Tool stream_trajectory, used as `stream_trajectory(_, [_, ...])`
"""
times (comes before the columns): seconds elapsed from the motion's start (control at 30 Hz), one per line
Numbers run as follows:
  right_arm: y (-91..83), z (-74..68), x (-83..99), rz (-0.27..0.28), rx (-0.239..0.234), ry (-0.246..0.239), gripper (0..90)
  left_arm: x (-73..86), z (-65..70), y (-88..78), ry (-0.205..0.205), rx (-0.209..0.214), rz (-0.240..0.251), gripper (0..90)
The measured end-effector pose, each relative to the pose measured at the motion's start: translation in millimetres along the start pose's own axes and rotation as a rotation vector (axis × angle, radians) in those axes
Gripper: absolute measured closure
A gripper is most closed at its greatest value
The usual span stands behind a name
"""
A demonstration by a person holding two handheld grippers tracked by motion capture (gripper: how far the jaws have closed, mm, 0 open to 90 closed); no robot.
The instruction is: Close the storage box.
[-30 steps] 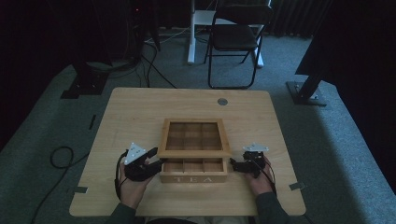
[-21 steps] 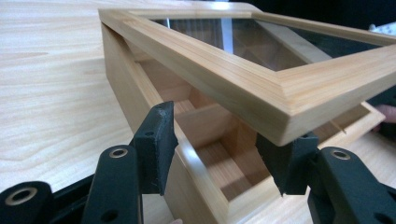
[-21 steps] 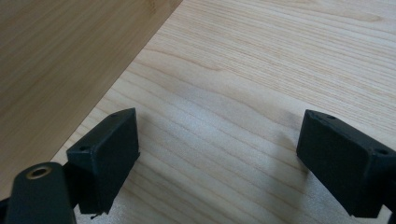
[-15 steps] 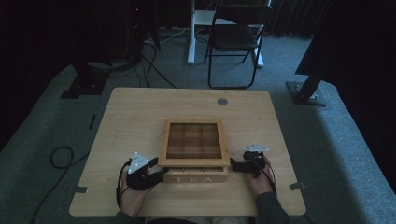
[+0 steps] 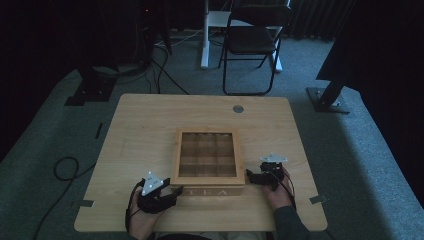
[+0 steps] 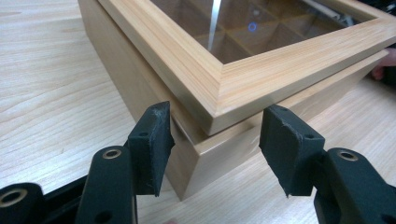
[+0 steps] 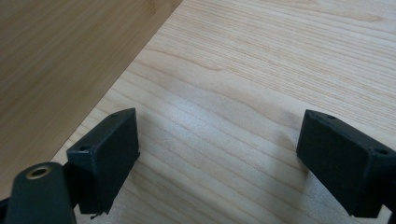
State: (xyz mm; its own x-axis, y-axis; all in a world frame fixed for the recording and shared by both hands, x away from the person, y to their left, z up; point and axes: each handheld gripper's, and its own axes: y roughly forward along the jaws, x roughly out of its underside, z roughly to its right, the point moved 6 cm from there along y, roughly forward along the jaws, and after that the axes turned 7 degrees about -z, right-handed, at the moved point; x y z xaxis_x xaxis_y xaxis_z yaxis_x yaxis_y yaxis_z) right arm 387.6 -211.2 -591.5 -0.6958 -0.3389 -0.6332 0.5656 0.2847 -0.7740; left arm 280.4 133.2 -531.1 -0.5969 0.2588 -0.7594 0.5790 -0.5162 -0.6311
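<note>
Tea box (image 5: 208, 161): wooden, with a glass-paned lid over a grid of compartments; it sits near the front middle of the table (image 5: 150, 125), "TEA" on its front face.
Lid (image 6: 243, 70): down on the box, overhanging the base at the near corner in the left gripper view.
Left gripper (image 5: 172, 191): at the box's front left corner; its jaws have just been opening and stand fairly wide, the corner between them, pads apart from the wood.
Right gripper (image 5: 248, 176): beside the box's right side, jaws wide with bare table between them; the box wall runs along the left of the right gripper view.
Step in hand: judged as letting go of the lid after closing it.
Next move: the left gripper likely needs to back straight off the corner without catching the lid's overhang.
</note>
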Motion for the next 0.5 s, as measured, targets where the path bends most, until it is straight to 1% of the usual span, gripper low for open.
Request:
stream_trajectory(0.17, [0.0, 0.0, 0.0, 0.0, 0.0, 0.0, 12.5, 0.7, 1.5, -1.4, 0.006, -0.003, 0.004, 44.0])
stream_trajectory(0.2, [0.0, 0.0, 0.0, 0.0, 0.0, 0.0, 12.5, -0.2, 2.3, -2.8, 0.011, 0.001, 0.024, 43.7])
stream_trajectory(0.23, [0.0, 0.0, 0.0, 0.0, 0.0, 0.0, 12.5, -2.2, 1.7, -5.4, -0.008, 0.005, 0.044, 41.4])
stream_trajectory(0.27, [0.0, 0.0, 0.0, 0.0, 0.0, 0.0, 12.4, -6.1, 0.5, -10.4, -0.023, 0.024, 0.08, 43.7])
stream_trajectory(0.33, [0.1, -0.5, -0.1, 0.0, -0.002, -0.003, 12.5, -10.0, -3.0, -15.9, -0.025, 0.012, 0.108, 43.3])
stream_trajectory(0.4, [0.2, -1.1, -0.2, 0.0, -0.004, -0.006, 12.4, -10.6, -7.2, -19.0, -0.049, 0.011, 0.123, 43.0])
stream_trajectory(0.5, [0.2, -1.3, -0.2, 0.0, -0.004, -0.009, 12.5, -8.9, -12.1, -18.7, -0.068, -0.002, 0.122, 42.5])
